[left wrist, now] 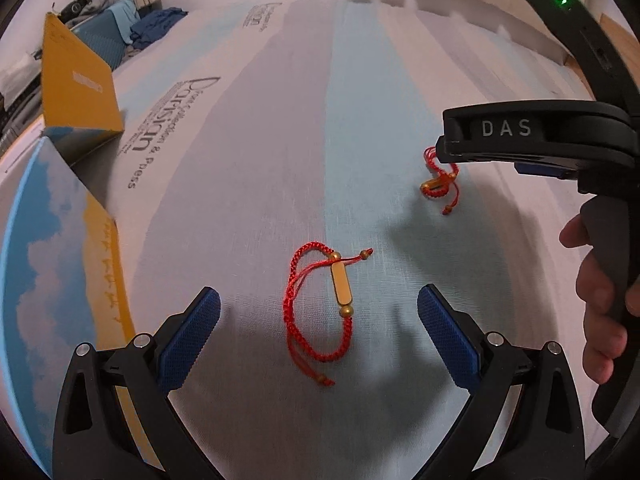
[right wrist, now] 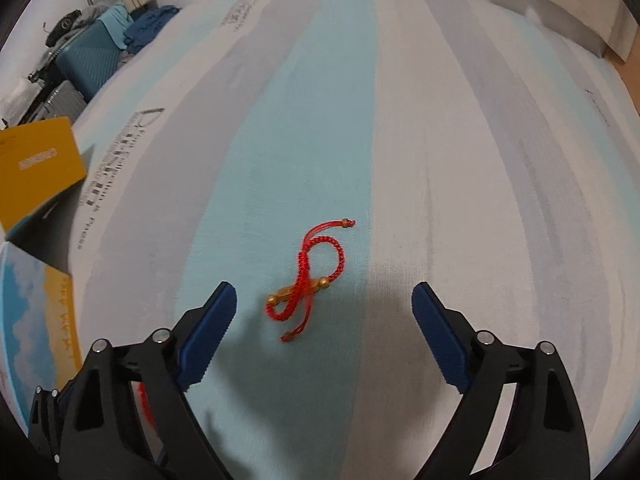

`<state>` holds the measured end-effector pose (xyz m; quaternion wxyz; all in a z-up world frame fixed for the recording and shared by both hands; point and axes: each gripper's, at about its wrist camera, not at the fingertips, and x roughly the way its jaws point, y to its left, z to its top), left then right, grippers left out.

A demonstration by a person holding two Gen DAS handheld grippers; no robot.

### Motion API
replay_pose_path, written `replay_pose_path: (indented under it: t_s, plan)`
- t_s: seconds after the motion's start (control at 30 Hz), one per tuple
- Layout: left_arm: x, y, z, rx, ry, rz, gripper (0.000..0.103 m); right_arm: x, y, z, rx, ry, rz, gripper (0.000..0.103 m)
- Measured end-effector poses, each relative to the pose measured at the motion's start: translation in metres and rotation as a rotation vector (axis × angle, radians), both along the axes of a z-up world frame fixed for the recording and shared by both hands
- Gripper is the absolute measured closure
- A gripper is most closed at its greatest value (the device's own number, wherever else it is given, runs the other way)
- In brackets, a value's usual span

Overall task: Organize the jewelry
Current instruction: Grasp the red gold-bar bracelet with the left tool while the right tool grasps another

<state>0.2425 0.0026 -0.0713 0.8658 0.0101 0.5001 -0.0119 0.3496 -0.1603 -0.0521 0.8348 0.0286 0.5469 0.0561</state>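
Between each gripper's wide-open, empty fingers, left gripper [left wrist: 319, 306] and right gripper [right wrist: 324, 300], lies a red bracelet [left wrist: 316, 312], whose thin flat cord risks slipping out of the closing pads.

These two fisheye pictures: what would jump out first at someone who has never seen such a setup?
Two bright red braided bracelets with gold beads lie on a striped bedsheet. One bracelet sits spread out before the left gripper; the other, twisted bracelet lies before the right gripper. Both have blue-padded jaws wide open, and a yellow box stands open at the left.
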Motion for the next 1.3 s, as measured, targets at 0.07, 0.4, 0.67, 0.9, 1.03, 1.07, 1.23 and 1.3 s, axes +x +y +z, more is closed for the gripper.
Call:
replay_pose_path:
  t_s: [0.07,0.4,0.67,0.9,1.03,1.07,1.23,1.3]
  plan:
    - [0.003,-0.002,-0.007,0.003,0.012,-0.011,0.006,0.005,-0.002,-0.011,0.011,0.021,-0.012,0.021]
    - [0.01,0.003,-0.029,-0.015,0.054,-0.021,0.014,0.014,0.003,-0.037,0.008,0.064,-0.019,0.042]
    - [0.013,0.012,-0.034,-0.002,0.056,-0.009,0.038,0.01,0.001,-0.036,0.027,0.071,-0.005,0.056]
    - [0.007,0.012,-0.032,-0.002,0.059,-0.011,0.052,0.01,0.003,-0.036,0.044,0.078,-0.007,0.069]
    - [0.007,0.013,-0.032,-0.013,0.063,-0.018,0.059,0.01,0.003,-0.036,0.049,0.079,-0.006,0.076]
    - [0.008,0.014,-0.032,-0.013,0.063,-0.02,0.061,0.009,0.003,-0.036,0.048,0.08,-0.006,0.077]
    - [0.008,0.017,-0.031,-0.03,0.067,-0.021,0.071,0.009,0.004,-0.035,0.048,0.08,0.01,0.084]
    - [0.007,0.017,-0.031,-0.035,0.065,-0.024,0.079,0.009,0.005,-0.035,0.042,0.078,0.014,0.085]
